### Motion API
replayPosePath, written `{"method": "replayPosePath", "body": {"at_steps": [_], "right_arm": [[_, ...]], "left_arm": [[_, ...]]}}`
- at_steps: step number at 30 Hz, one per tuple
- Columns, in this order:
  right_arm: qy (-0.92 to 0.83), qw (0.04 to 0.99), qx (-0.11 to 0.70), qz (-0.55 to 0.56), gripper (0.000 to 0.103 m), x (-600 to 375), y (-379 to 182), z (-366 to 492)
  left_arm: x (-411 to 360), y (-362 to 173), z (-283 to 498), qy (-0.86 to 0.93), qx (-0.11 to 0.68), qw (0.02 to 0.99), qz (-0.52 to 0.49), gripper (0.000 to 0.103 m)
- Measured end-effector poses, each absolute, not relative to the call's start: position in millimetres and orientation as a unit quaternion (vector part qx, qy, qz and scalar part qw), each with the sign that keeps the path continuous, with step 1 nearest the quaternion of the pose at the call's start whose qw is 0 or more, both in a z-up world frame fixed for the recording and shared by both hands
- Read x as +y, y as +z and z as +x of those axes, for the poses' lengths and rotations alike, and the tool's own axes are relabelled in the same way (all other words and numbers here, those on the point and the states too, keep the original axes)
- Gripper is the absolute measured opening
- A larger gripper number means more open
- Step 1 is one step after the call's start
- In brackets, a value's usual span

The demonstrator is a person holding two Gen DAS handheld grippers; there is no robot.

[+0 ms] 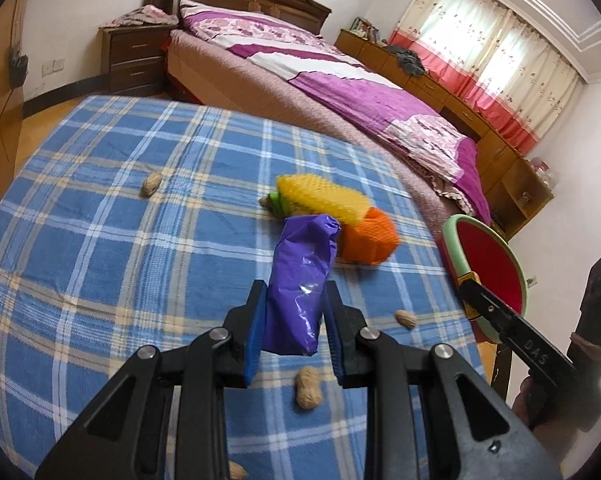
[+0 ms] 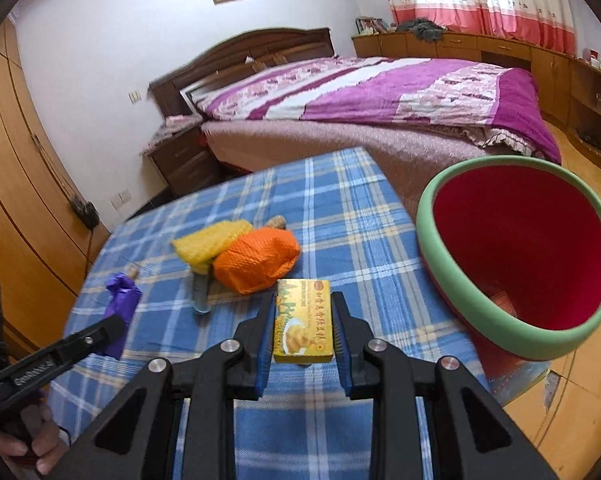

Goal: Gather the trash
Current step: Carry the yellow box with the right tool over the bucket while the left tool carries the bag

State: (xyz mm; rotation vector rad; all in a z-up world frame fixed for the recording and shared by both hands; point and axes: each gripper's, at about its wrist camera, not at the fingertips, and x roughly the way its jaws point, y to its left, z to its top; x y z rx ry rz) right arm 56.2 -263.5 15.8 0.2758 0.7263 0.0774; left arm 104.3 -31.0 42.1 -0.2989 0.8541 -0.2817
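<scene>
My left gripper (image 1: pixel 294 300) is shut on a crumpled purple wrapper (image 1: pixel 300 280), held above the blue plaid tablecloth (image 1: pixel 100 220). My right gripper (image 2: pixel 303 308) is shut on a small yellow printed box (image 2: pixel 303 326), lifted off the table. The left gripper's finger and the purple wrapper (image 2: pixel 120 300) also show at the left of the right wrist view. A red bin with a green rim (image 2: pixel 516 256) stands at the table's right edge, tilted toward me; the bin (image 1: pixel 488 264) shows at the right of the left wrist view behind the right gripper's arm.
A yellow mesh piece (image 1: pixel 324 196), an orange mesh piece (image 1: pixel 368 240) and a small glass vial (image 2: pixel 200 292) lie mid-table. Several peanuts (image 1: pixel 308 388) are scattered on the cloth. A bed with a purple quilt (image 2: pixel 380 96) stands behind the table, a wardrobe (image 2: pixel 20 184) at left.
</scene>
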Motion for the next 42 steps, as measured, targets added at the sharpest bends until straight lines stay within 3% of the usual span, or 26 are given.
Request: {"method": "replayPosePath", "body": {"at_steps": [22, 42], "right_arm": [[0.027, 0.946, 0.284, 0.156, 0.029, -297.1, 61.2, -18.4], [-0.012, 0.946, 0.262, 0.191, 0.029, -357.0, 58.1, -33.9]], "left_arm": [[-88.1, 76.5, 58.8, -0.217, 0.401, 0.882, -0.122, 0.028], [-165.1, 89.7, 62.9, -0.273, 0.402, 0.871, -0.074, 0.028]]}}
